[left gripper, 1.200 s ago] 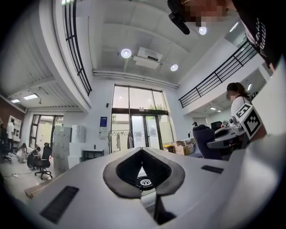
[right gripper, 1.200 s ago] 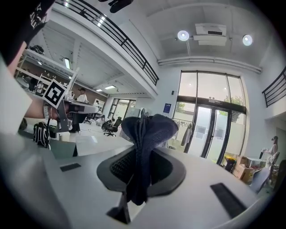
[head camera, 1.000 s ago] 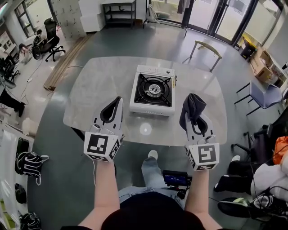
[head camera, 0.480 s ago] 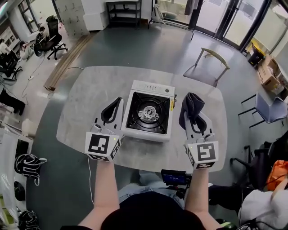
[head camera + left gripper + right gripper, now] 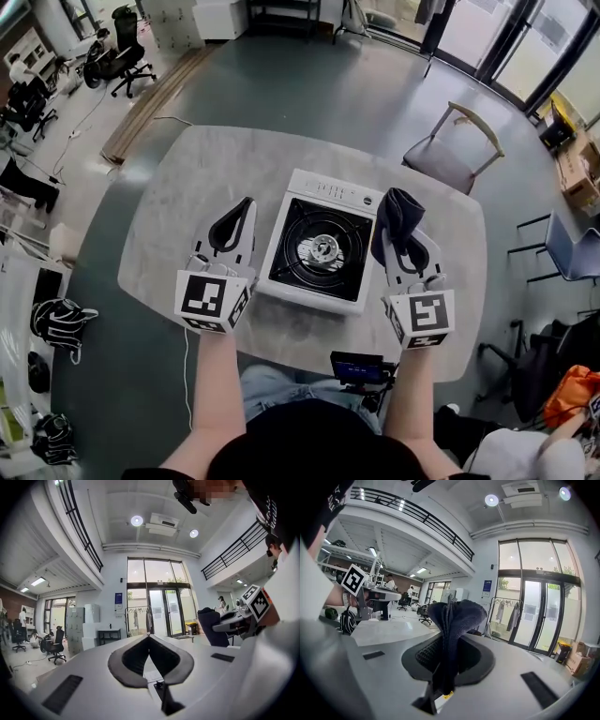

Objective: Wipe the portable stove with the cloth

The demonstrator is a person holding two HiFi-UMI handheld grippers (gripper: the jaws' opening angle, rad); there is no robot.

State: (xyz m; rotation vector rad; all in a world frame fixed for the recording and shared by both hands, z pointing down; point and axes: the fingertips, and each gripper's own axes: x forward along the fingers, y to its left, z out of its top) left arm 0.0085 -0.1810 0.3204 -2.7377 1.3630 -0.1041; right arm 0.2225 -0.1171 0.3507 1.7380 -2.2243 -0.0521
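The right tongs [image 5: 403, 208] clamped the cloth [image 5: 395, 221] beside the stove [image 5: 323, 247]; the left tongs [image 5: 245, 204] were closed, empty. Wiping seemingly hadn't begun: next, the cloth needed lowering onto the stove.

- A pale grey counter [image 5: 178, 197] with rounded corners fills the middle of the head view.
- A chair [image 5: 457, 150] with a light curved back stands at the counter's upper right edge.
- A black office chair [image 5: 122, 58] sits in the upper left corner, near long wooden boards [image 5: 155, 105] lying on the floor.
- A blue chair [image 5: 570, 255] stands at the right edge.
- A black bag [image 5: 61, 323] lies at the lower left.
- A small dark device with a lit screen [image 5: 360, 368] shows at lower centre.
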